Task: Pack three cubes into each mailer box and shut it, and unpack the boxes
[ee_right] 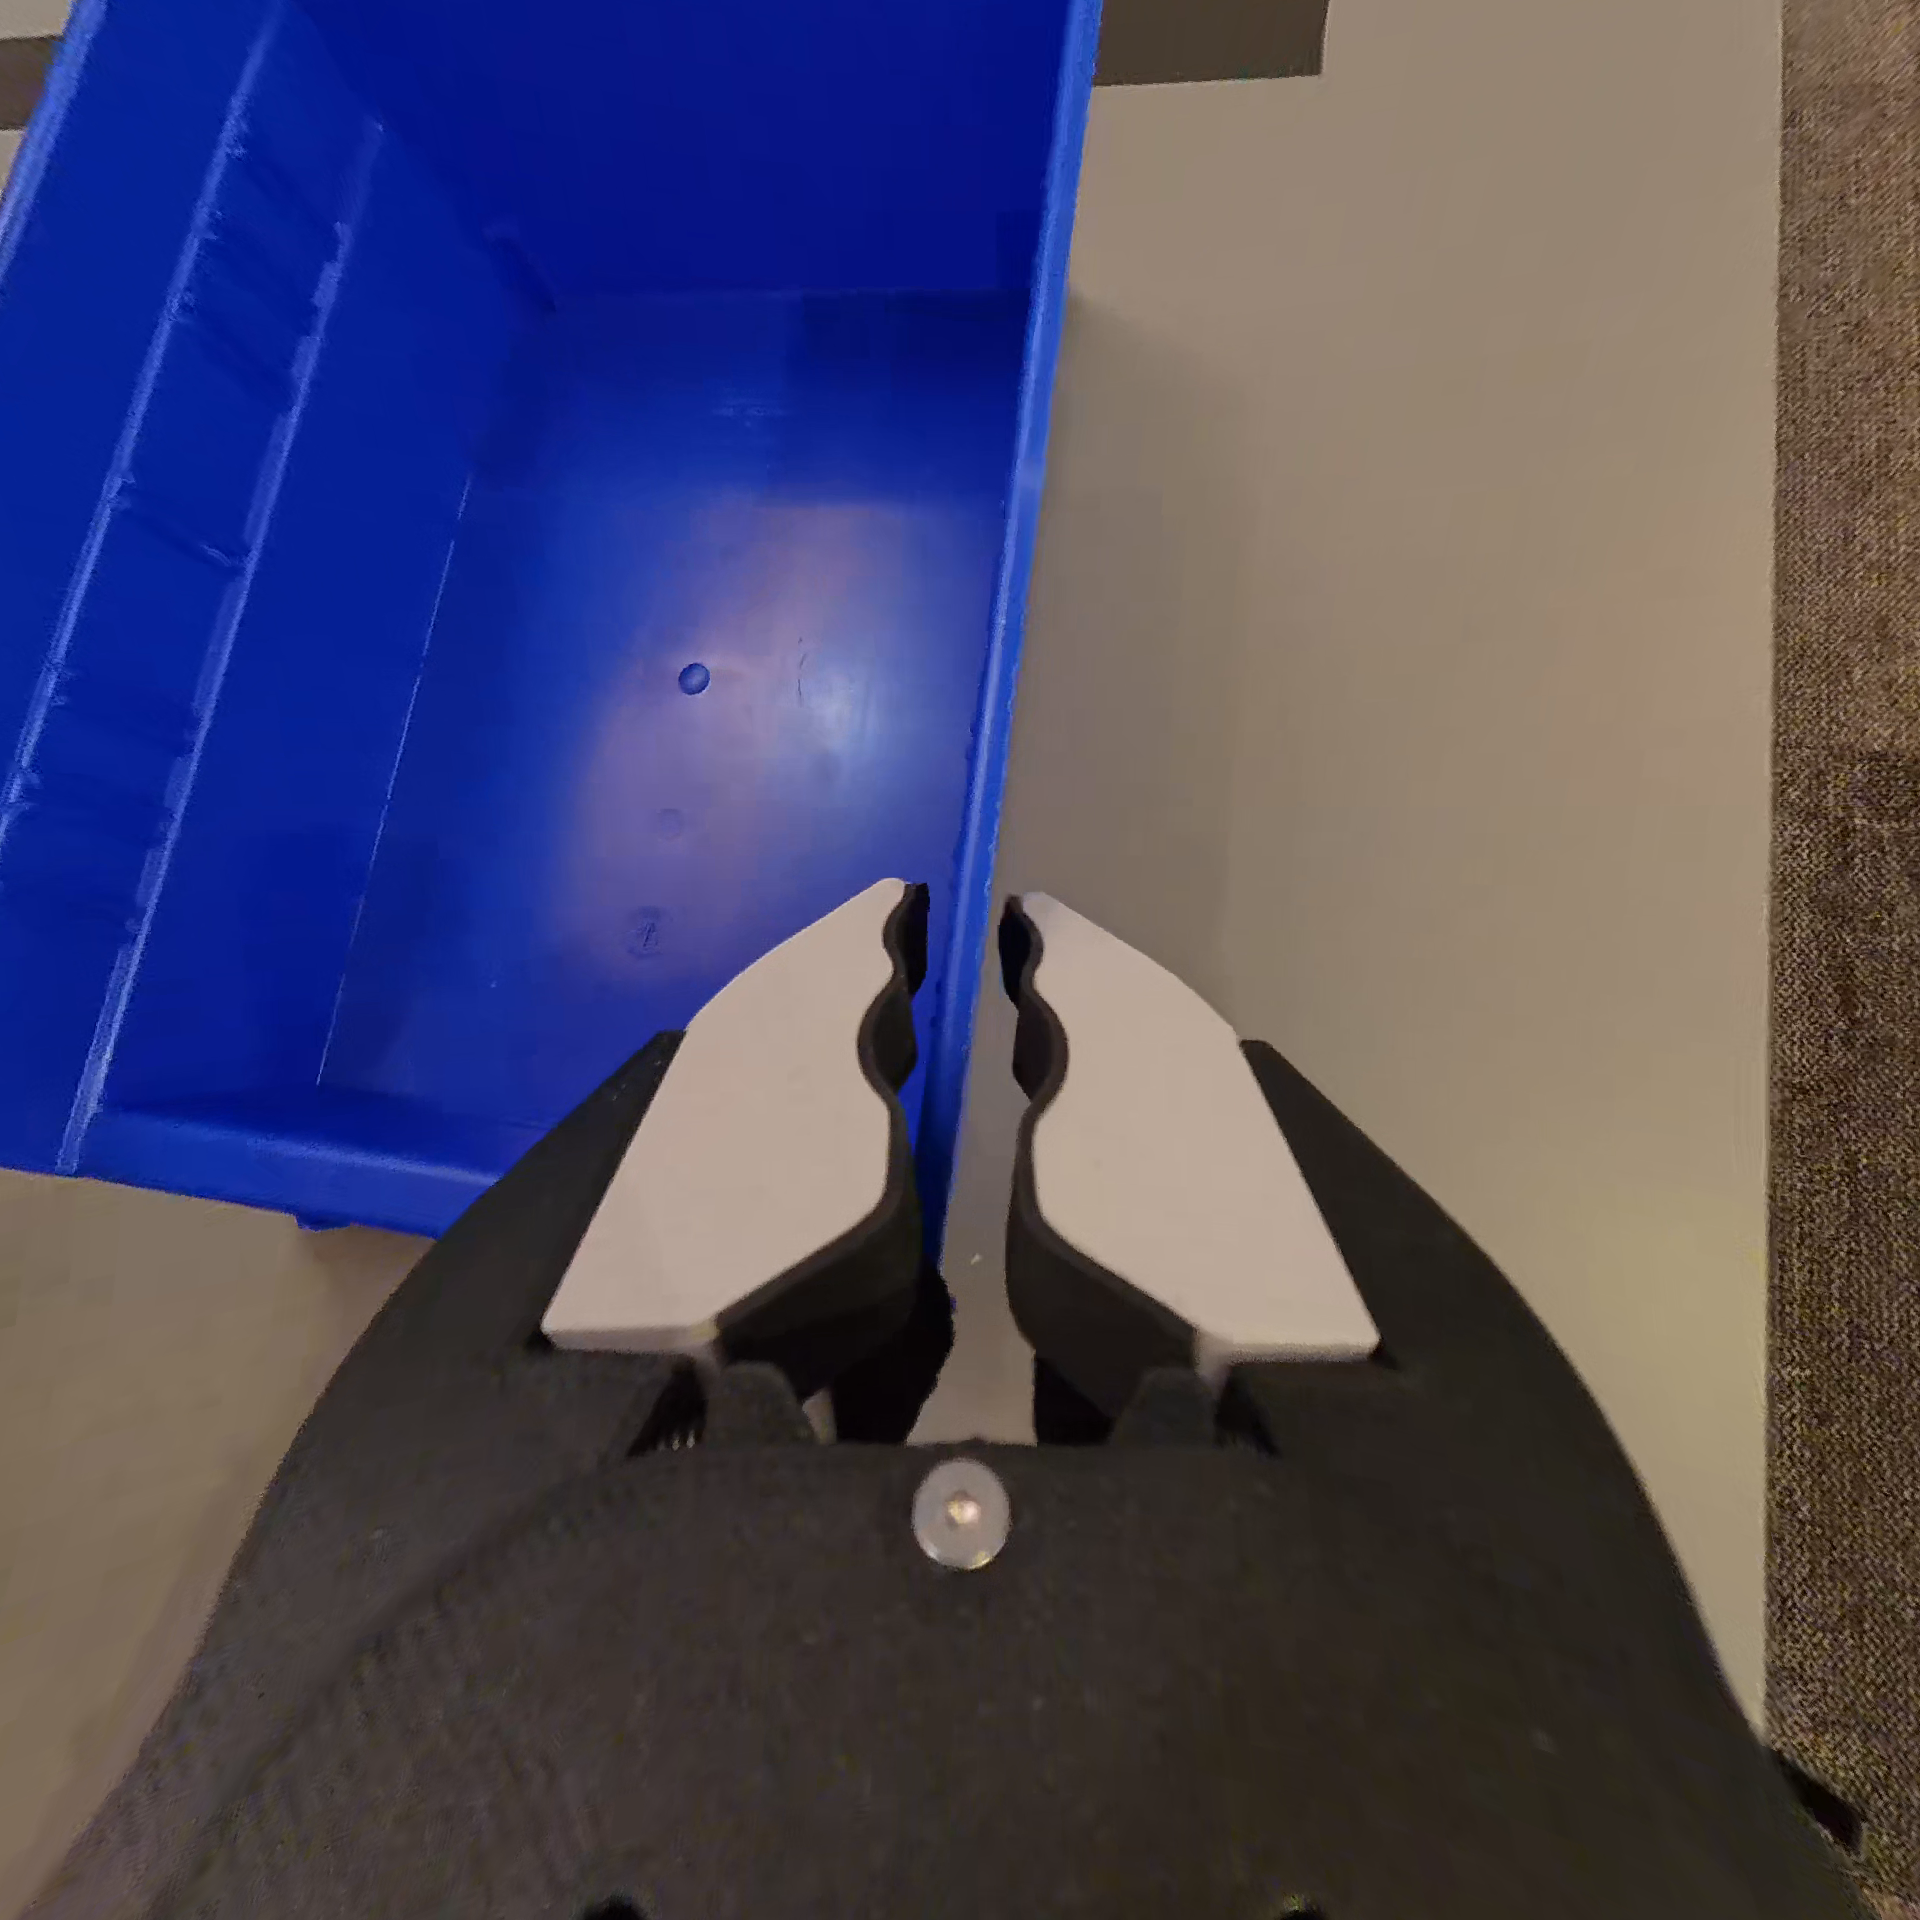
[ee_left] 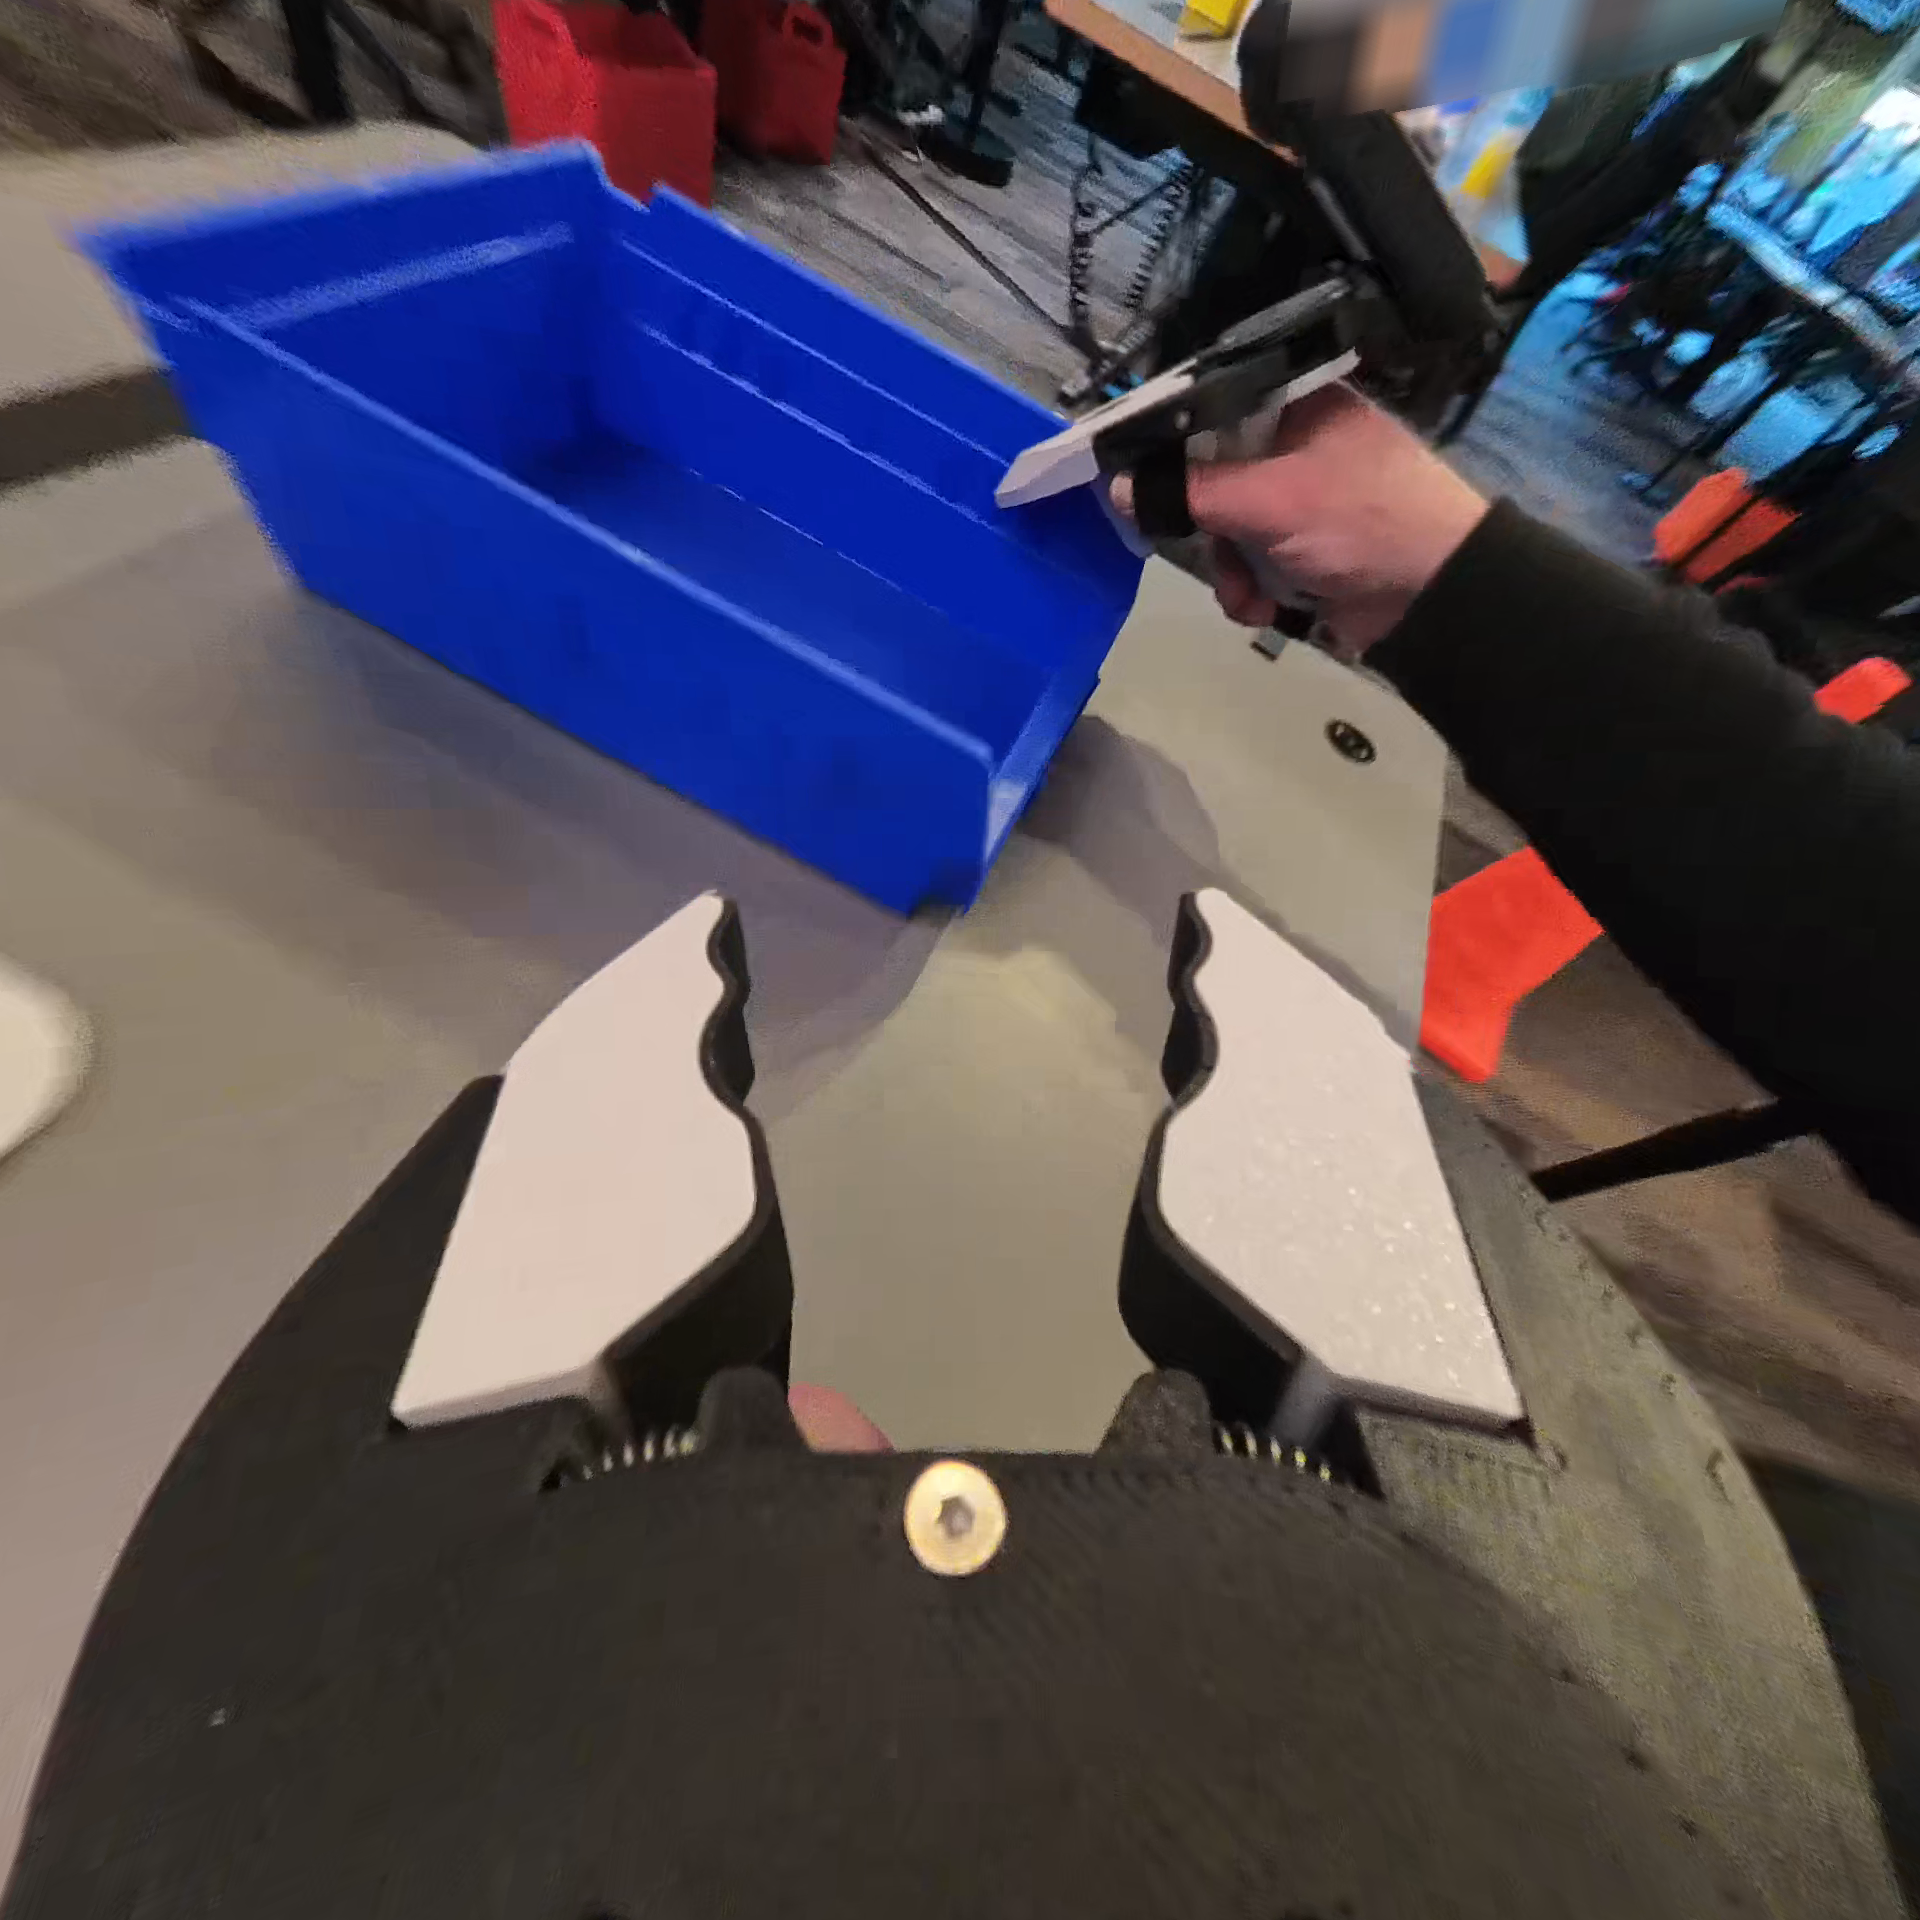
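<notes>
An empty blue plastic bin (ee_left: 582,623) stands on the grey table; its bare floor fills the right wrist view (ee_right: 707,675). My right gripper (ee_right: 961,899) straddles the bin's right side wall near a corner, one finger inside and one outside, closed onto the wall. It also shows in the left wrist view (ee_left: 1049,468), held by a hand at the bin's far corner. My left gripper (ee_left: 956,914) is open and empty above the table, just in front of the bin's near corner. No cubes or mailer boxes are in view.
The grey table (ee_left: 208,883) ends just right of the bin, with carpet (ee_right: 1849,727) beyond. A white object (ee_left: 26,1060) lies at the left edge. Orange pieces (ee_left: 1496,956) and red containers (ee_left: 613,94) stand on the floor. A black sleeve (ee_left: 1662,790) reaches in from the right. Spacing between my two grippers at the tips: around 30 cm.
</notes>
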{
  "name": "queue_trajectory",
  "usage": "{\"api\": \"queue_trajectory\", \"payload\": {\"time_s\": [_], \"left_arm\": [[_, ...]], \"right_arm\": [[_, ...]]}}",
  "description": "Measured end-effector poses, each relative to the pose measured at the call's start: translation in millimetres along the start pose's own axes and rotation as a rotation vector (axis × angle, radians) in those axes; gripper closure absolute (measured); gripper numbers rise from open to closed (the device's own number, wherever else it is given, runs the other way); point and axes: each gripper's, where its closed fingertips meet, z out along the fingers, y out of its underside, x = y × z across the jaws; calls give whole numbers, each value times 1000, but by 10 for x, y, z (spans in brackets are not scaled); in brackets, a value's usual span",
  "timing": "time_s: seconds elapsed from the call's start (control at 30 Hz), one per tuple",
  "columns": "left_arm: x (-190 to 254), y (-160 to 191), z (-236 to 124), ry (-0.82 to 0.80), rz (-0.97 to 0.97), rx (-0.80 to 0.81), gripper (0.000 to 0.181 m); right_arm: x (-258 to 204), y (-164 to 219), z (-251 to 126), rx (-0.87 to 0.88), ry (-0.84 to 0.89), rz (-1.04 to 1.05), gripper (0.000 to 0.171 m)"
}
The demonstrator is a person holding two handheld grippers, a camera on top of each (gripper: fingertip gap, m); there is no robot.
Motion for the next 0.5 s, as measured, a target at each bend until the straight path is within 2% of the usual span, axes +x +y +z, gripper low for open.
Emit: {"api": "queue_trajectory", "payload": {"time_s": [0.1,0.17,0.23,0.3,0.4,0.43,0.5], "left_arm": [[-291,41,-1029,-202,128,60,103],[-631,196,-1783,-414,224,31,101],[-1042,397,-2649,-682,276,-3,101],[-1436,748,-3551,-935,234,-83,100],[-1768,1269,-4712,-1206,72,-96,103],[-1850,1471,-4984,-1277,32,-151,99],[-1957,1776,-5310,-1357,-17,-210,100]], "right_arm": [[51,-25,-11,17,9,-6,143],[88,-23,-52,32,29,-6,115],[105,-37,-131,63,49,-9,107],[159,-38,-238,85,105,-20,101],[139,-76,-451,146,148,-23,94],[90,-98,-527,170,153,-28,95],[-73,-118,-652,191,155,-55,98]]}}
